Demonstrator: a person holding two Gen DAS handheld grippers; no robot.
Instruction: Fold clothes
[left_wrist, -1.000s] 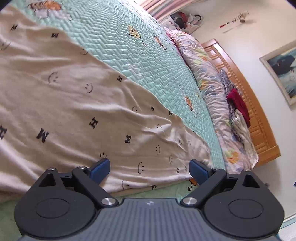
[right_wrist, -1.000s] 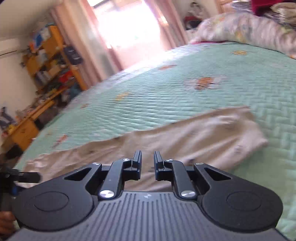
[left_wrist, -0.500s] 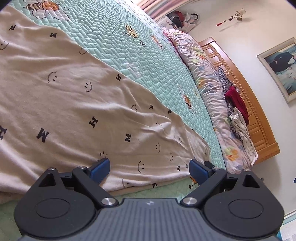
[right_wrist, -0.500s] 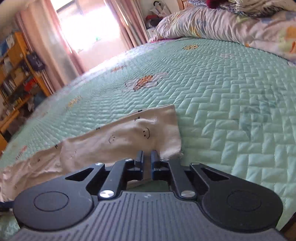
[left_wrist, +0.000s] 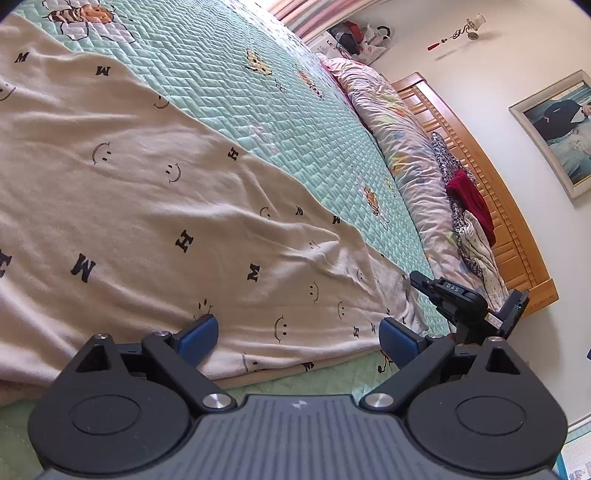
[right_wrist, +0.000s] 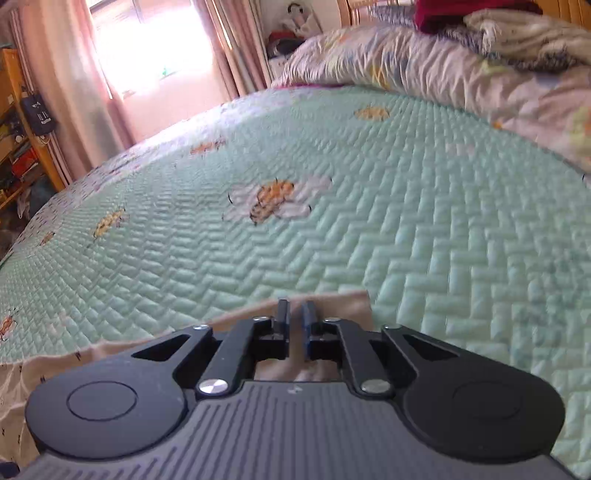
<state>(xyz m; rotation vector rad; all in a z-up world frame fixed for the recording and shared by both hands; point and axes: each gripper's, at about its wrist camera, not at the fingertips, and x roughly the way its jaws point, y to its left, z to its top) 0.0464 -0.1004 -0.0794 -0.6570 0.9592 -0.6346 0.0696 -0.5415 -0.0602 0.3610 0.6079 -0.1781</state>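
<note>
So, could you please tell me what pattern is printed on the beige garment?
Small black smiley faces and letters M and H on the beige garment, clearest in the left wrist view.

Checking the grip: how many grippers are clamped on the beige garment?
1: the right gripper pinches a corner of the beige garment; the left gripper is open over its near hem.

Each tool was matte black: the left tool (left_wrist: 297, 338) had blue pads (left_wrist: 197, 338), silver screws and a ribbed grey housing; the right tool (right_wrist: 294, 321) looked the same, its pads dark blue.
</note>
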